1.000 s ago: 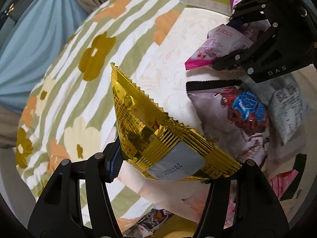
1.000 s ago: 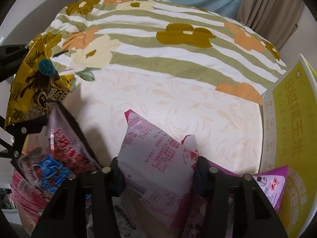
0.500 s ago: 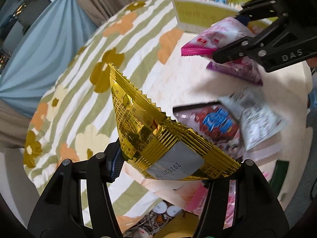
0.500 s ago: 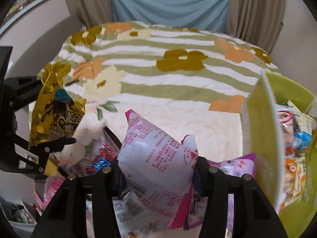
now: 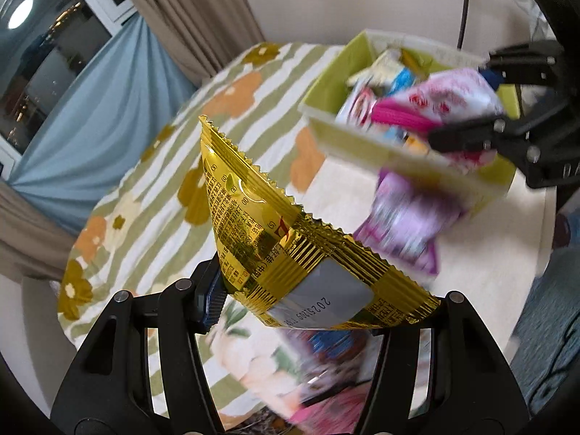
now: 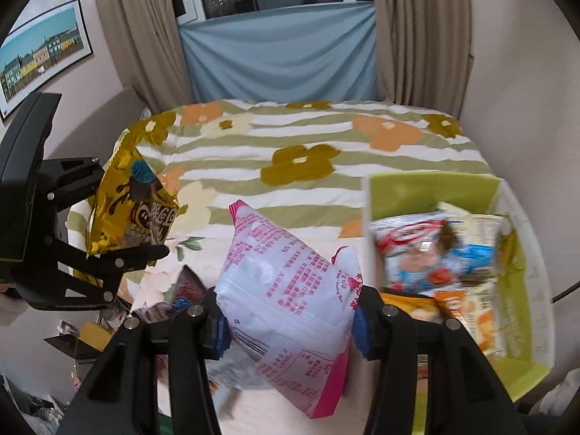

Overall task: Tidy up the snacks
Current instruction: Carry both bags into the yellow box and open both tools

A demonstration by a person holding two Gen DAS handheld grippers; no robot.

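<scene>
Bed [image 6: 301, 181]: striped flower cover; it carries the green box and the loose packets.
Green box [image 6: 431, 188]: the landmark, open-topped, already well filled with packets [image 6: 435, 253]; both carried snacks look bound for it.
Gold packet [image 5: 290, 239]: pinched at its lower seam by the left gripper [image 5: 326, 311], hanging in the air well to the left of the green box; bring it over the rim before letting go.
Pink-and-white packet [image 6: 286, 290]: clamped across its middle by the right gripper [image 6: 290, 322], just beside the green box's near-left wall; lift it clear of that wall, then lower it onto a gap among the contents.
Purple packet [image 5: 409, 217]: blurred, lying against the green box's outer wall; a likely later pick.
Risk: releasing both at once may bounce one off the heaped contents, so drop them one at a time.
</scene>
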